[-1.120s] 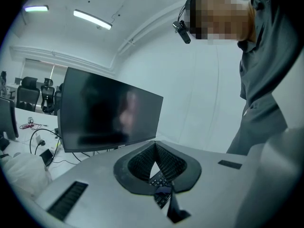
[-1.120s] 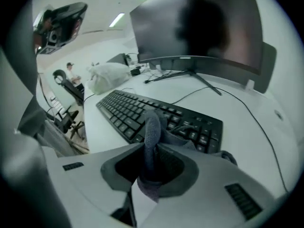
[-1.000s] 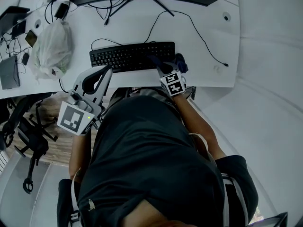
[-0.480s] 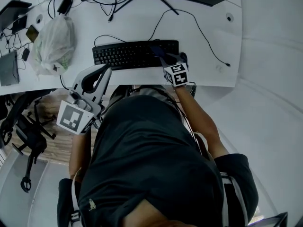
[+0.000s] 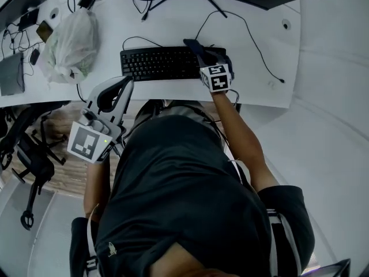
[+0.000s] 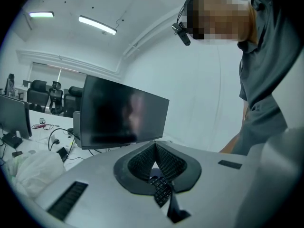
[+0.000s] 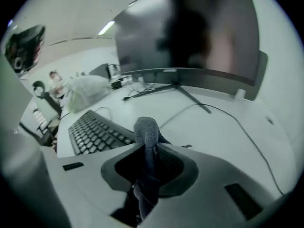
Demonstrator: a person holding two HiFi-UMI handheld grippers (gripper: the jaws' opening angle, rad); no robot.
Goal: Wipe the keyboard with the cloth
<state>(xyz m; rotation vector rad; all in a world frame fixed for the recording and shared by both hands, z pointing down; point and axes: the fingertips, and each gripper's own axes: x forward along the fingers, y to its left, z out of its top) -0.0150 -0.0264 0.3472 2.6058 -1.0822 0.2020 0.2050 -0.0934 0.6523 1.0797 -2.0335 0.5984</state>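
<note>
By keyboard end: dark bunched cloth in right gripper.

Black keyboard lies flat on the white desk, lengthwise left to right. Dark blue-grey cloth — bunched, pinched in the right gripper — is over its right end.

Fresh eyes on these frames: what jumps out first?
The right tongs clamp a dark cloth at the right end of the black keyboard on the white desk. The left tongs hang shut near its left end, holding nothing. A big dark monitor looms at the back.
</note>
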